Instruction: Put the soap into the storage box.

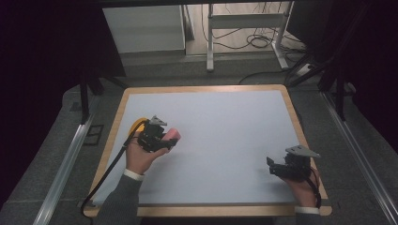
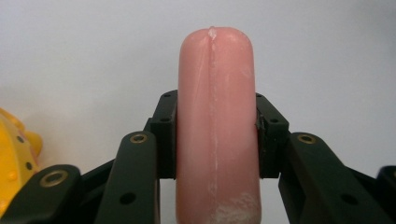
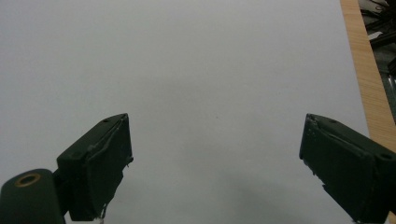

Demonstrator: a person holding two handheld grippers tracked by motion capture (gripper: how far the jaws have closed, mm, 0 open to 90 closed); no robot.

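On the left half of the tabletop (image 1: 225,140), item one: my left tongs (image 1: 165,140), clenched on a pink sausage-shaped piece (image 1: 170,135). From the left gripper view I log the pink piece (image 2: 217,130) running lengthwise between the two black jaws, pinched on both flanks, its rounded end sticking out beyond them, with a pale seam down its middle and whitish scuffing near the bottom edge of that view. Item two: a yellow object (image 1: 137,124), just behind the left tongs in the high view and near the table's left wooden border; in the left gripper view the same yellow object (image 2: 14,158) sits at the far left, bumpy and dotted with small dark holes; I cannot identify it. Item three: my right tongs (image 1: 274,165), near the right front corner, released, jaws spread wide over bare white surface, nothing between them. The two tongs are well apart.
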